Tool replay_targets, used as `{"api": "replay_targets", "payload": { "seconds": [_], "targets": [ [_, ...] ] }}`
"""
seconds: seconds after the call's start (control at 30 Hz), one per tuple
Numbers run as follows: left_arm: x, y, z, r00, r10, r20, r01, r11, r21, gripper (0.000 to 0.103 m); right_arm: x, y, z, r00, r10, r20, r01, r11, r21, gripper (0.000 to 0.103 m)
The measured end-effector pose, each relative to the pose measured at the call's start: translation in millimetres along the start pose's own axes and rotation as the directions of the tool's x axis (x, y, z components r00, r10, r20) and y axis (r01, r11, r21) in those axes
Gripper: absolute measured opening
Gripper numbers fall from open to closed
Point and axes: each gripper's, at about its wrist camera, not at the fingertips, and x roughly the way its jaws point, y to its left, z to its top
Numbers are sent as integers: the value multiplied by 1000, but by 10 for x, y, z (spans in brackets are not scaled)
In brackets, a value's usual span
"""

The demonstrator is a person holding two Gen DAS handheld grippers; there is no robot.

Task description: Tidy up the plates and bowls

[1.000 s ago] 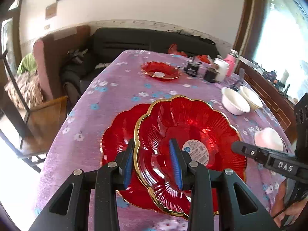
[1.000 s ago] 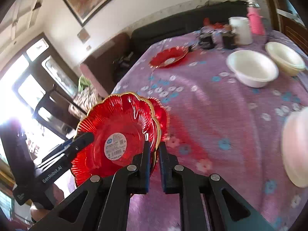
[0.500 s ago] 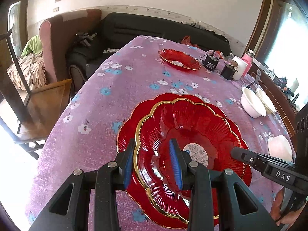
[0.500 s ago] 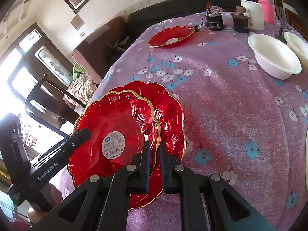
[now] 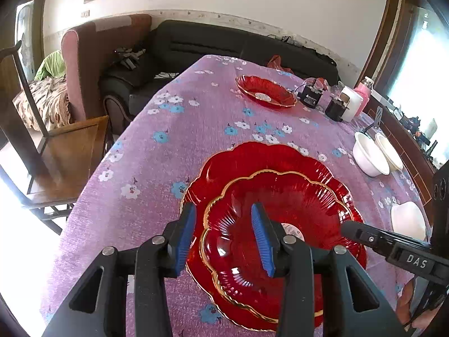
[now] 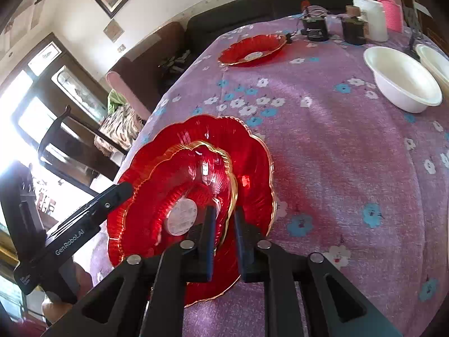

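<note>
A smaller red gold-rimmed plate (image 5: 280, 233) (image 6: 179, 196) sits stacked on a larger red plate (image 5: 261, 157) (image 6: 249, 151) on the purple flowered tablecloth (image 5: 182, 129). My left gripper (image 5: 223, 233) is open, its jaws straddling the smaller plate's left rim. My right gripper (image 6: 223, 230) stands with a narrow gap around the smaller plate's right rim. A third red plate (image 5: 265, 91) (image 6: 252, 49) lies far back. Two white bowls (image 5: 370, 154) (image 6: 404, 84) stand at right.
An upturned white bowl (image 5: 408, 220) lies at the right edge. Black boxes (image 5: 310, 97), a white cup (image 6: 370, 18) and a pink bottle (image 6: 391, 7) stand at the far end. A wooden chair (image 5: 56, 146) and a sofa (image 5: 213, 45) stand beyond the table.
The smaller plate has come down from its tilt and now rests centred on the larger plate. My left jaws have widened and my right jaws have opened slightly.
</note>
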Motion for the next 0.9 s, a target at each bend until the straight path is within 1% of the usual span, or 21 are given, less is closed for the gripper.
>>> {"api": "replay_targets", "payload": {
  "seconds": [0.3, 0.4, 0.5, 0.53, 0.57, 0.63, 0.7, 0.8, 0.83, 0.87, 0.9],
  "targets": [
    [-217, -175, 1, 999, -24, 37, 23, 999, 29, 40, -351, -193, -53, 997, 48, 66, -51, 997, 55, 17],
    [-284, -309, -28, 998, -40, 42, 38, 998, 53, 40, -466, -326, -88, 994, 63, 89, -72, 993, 96, 17],
    [-331, -527, -96, 996, -78, 32, 75, 993, 96, 41, -580, -478, -123, 991, 70, 115, -85, 987, 138, 17],
    [-342, -643, -136, 995, -94, 25, 90, 988, 125, 41, -627, -547, -128, 989, 73, 125, -93, 983, 156, 17],
    [-343, -761, -177, 994, -111, 16, 107, 983, 152, 42, -669, -608, -137, 988, 74, 133, -96, 981, 168, 17],
    [-326, -989, -270, 991, -137, -5, 136, 971, 198, 44, -785, -781, -138, 986, 47, 163, -81, 975, 208, 17],
    [-288, -1251, -401, 985, -169, -33, 172, 951, 255, 45, -880, -950, -129, 983, 25, 181, -70, 967, 245, 17],
    [-168, -1700, -652, 975, -201, -100, 223, 909, 351, 45, -1041, -1209, -81, 979, -30, 199, -33, 953, 302, 17],
    [-111, -1845, -739, 971, -211, -115, 239, 890, 388, 45, -1097, -1279, -41, 978, -50, 201, -16, 950, 313, 17],
    [-42, -1959, -816, 971, -200, -128, 236, 876, 420, 45, -1152, -1368, 23, 977, -75, 202, 6, 945, 326, 17],
    [12, -2025, -871, 972, -188, -141, 231, 870, 436, 45, -1192, -1447, 85, 974, -97, 204, 23, 940, 340, 17]
  ]
}}
